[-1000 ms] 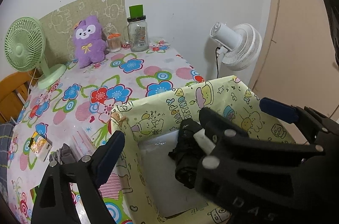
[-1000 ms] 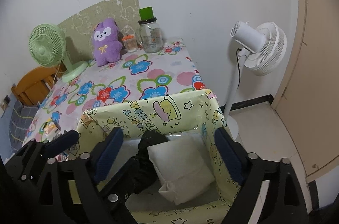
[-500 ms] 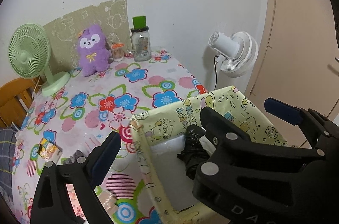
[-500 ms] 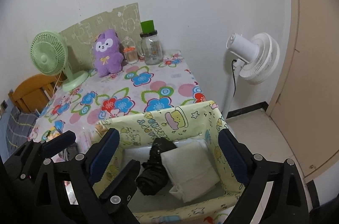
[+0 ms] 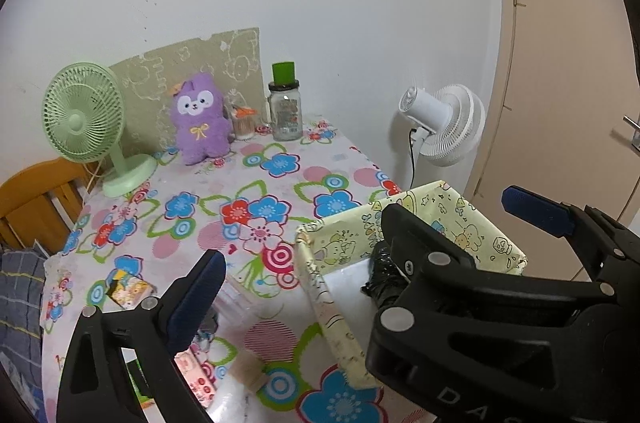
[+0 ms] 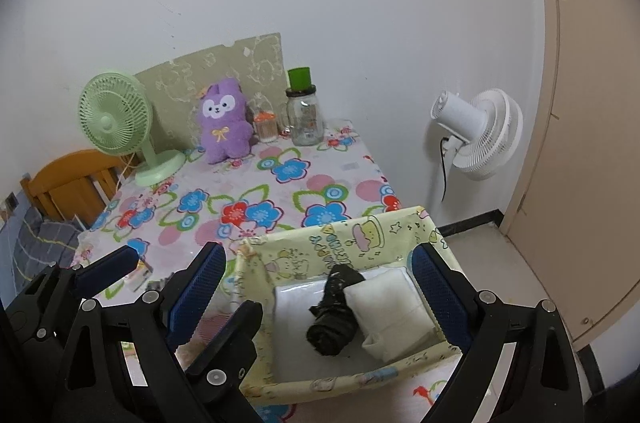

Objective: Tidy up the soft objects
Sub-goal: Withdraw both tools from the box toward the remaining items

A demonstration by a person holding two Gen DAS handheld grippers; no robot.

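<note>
The black roll [image 6: 334,315] lay in the bin [image 6: 360,235] against the white pillow [image 6: 390,311], both settled on its floor. The left gripper [image 5: 360,243] had just been opening and stood apart with nothing between its jaws; the right gripper [image 6: 320,287], above the bin, gaped empty too. Beyond the bin, by the wall, sat the plush [image 6: 222,121]. My call: clear the rim before reaching out for it, then squeeze its middle.

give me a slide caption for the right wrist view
Open right claw above a yellow cartoon-print box holding a black rolled bundle and white pillow.
</note>
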